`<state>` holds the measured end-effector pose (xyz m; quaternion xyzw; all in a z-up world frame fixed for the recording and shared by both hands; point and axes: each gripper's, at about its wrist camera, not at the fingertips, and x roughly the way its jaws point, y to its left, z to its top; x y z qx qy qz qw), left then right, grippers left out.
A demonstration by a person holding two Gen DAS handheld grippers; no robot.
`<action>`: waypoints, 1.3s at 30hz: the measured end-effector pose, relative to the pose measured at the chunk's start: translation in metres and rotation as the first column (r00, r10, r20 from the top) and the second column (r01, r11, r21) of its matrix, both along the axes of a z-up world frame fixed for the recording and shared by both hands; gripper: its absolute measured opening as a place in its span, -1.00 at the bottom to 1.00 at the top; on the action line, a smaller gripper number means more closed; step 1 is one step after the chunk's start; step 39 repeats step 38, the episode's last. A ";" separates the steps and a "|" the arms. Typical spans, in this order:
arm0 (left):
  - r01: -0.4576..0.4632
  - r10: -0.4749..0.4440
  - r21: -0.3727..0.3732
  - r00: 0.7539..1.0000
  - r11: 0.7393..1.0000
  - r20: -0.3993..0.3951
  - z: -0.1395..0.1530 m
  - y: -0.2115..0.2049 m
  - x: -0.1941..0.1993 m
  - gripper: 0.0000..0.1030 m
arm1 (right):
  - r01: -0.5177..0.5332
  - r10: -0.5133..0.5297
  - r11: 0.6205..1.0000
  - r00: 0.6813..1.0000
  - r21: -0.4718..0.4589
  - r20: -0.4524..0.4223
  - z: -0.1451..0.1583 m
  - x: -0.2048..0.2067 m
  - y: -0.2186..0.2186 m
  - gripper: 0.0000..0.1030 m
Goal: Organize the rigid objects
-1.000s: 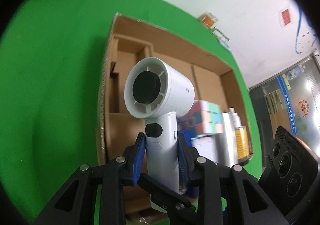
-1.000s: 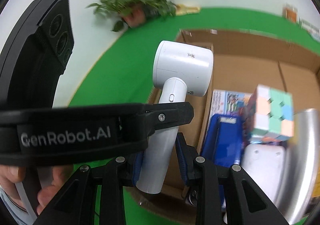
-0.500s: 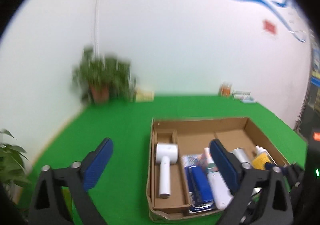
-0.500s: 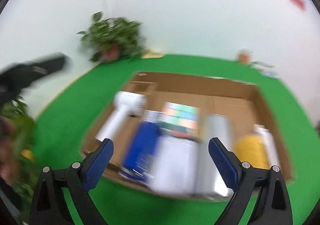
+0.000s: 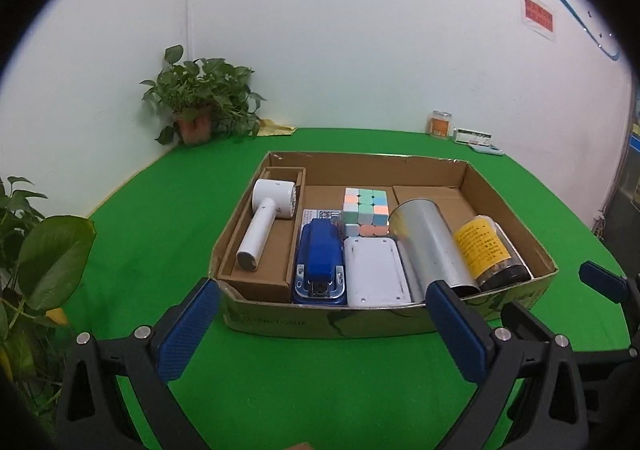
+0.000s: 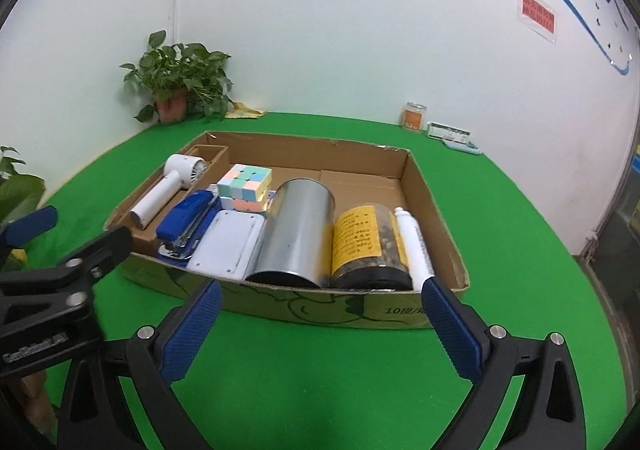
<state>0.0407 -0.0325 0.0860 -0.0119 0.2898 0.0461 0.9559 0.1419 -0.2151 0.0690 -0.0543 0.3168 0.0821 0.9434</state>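
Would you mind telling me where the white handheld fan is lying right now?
In both wrist views the white handheld fan lies in the narrow left compartment of the cardboard box, just left of the blue stapler.

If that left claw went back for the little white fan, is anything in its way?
Only the cardboard box's front wall stands between the open left gripper and the white fan, which lies alone in its narrow compartment. From above, nothing visible blocks it.

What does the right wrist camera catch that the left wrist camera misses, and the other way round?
Only the right wrist view shows the white tube lying beside the jar at the box's right end, and the left gripper's black body at its left edge. Only the left wrist view shows the leafy plant close by on the left. Both show the cardboard box holding the fan, stapler, cube and can, and open jaws in front.
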 end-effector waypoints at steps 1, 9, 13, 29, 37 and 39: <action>-0.001 0.001 -0.001 1.000 1.000 -0.012 0.000 -0.001 0.000 0.99 | -0.004 0.004 1.000 1.000 0.004 -0.002 0.003 -0.004 0.000 0.95; -0.037 0.038 0.020 0.998 0.999 -0.056 -0.006 -0.003 0.004 0.99 | 0.002 -0.002 1.000 1.000 0.005 -0.006 0.001 -0.009 -0.010 0.95; -0.048 0.050 0.037 0.996 0.998 -0.070 -0.009 -0.006 0.005 0.99 | 0.000 0.000 1.000 1.000 -0.014 -0.003 -0.001 -0.012 -0.010 0.95; -0.037 0.042 0.035 0.991 0.999 -0.131 -0.021 -0.015 0.013 0.99 | -0.004 0.003 1.000 0.998 -0.005 -0.062 -0.013 -0.010 -0.014 0.95; -0.033 0.041 0.055 0.989 0.998 -0.142 -0.027 -0.018 0.014 0.99 | -0.002 0.000 1.000 0.996 -0.017 -0.084 -0.021 -0.008 -0.012 0.95; -0.033 0.042 0.069 0.990 0.997 -0.138 -0.027 -0.019 0.013 0.99 | -0.002 0.000 1.000 0.996 -0.020 -0.087 -0.022 -0.008 -0.012 0.95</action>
